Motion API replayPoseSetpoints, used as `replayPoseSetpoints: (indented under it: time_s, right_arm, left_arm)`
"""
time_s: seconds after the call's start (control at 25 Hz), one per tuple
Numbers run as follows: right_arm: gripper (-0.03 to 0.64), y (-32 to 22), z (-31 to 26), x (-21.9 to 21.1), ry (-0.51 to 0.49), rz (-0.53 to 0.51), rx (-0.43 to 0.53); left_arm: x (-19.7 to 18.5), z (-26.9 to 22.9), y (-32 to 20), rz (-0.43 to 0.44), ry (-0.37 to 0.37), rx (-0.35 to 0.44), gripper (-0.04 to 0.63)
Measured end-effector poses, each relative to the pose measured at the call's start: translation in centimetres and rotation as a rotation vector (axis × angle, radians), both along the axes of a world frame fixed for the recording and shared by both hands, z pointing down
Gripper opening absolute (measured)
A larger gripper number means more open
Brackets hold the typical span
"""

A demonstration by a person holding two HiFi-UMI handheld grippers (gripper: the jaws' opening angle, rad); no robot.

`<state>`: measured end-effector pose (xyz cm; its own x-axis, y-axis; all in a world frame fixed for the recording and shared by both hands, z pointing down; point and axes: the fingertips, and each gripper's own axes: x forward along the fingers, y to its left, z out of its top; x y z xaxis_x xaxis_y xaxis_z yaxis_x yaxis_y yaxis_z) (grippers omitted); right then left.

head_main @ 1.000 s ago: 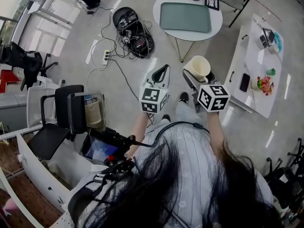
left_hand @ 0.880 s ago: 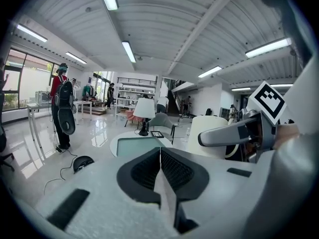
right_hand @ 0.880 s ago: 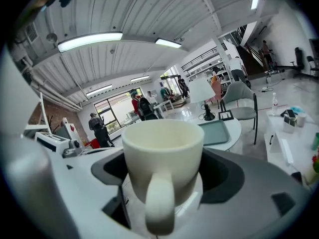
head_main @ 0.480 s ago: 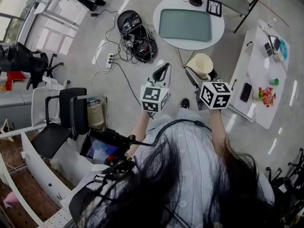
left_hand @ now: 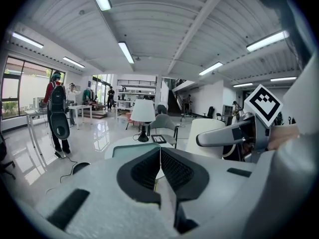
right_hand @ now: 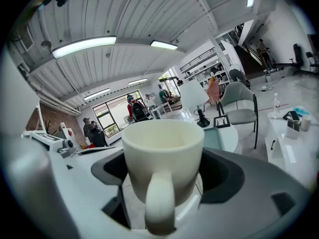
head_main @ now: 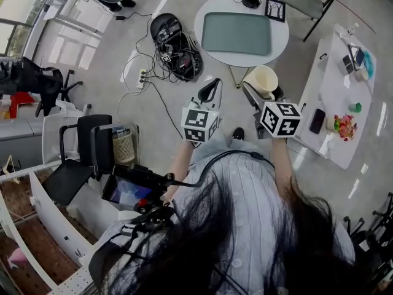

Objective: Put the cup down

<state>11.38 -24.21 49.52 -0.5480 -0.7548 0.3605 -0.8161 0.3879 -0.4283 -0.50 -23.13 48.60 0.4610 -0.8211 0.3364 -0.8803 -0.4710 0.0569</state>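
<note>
A cream cup (head_main: 263,81) sits upright between the jaws of my right gripper (head_main: 260,91), which is shut on it; in the right gripper view the cup (right_hand: 163,163) fills the middle with its handle toward the camera. My left gripper (head_main: 210,92) is held level beside it, jaws shut on nothing, and its closed jaws (left_hand: 159,169) show in the left gripper view. Ahead stands a round white table (head_main: 209,8) carrying a grey-green tray (head_main: 238,32). Both grippers hang in the air short of that table.
A lamp base (head_main: 250,0) and a small picture frame (head_main: 274,6) stand at the round table's far edge. A long white table (head_main: 334,97) with small items is to the right. Cables and a power strip (head_main: 142,77) lie on the floor at left, chairs (head_main: 92,141) nearer.
Both grippers and the cup have shifted slightly forward and right toward the round table; the view has drifted a little. The grip on the cup is unchanged.
</note>
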Motion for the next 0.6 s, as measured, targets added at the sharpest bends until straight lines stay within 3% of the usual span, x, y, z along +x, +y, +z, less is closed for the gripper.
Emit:
replayPoseSetpoints:
  time_s: [0.6]
  right_arm:
    - [0.399,-5.6,2.0,1.7,0.003,0.080,-0.045]
  left_arm:
    - [0.9,1.8,-6.3,0.063,-0.010,-0.042,0.017]
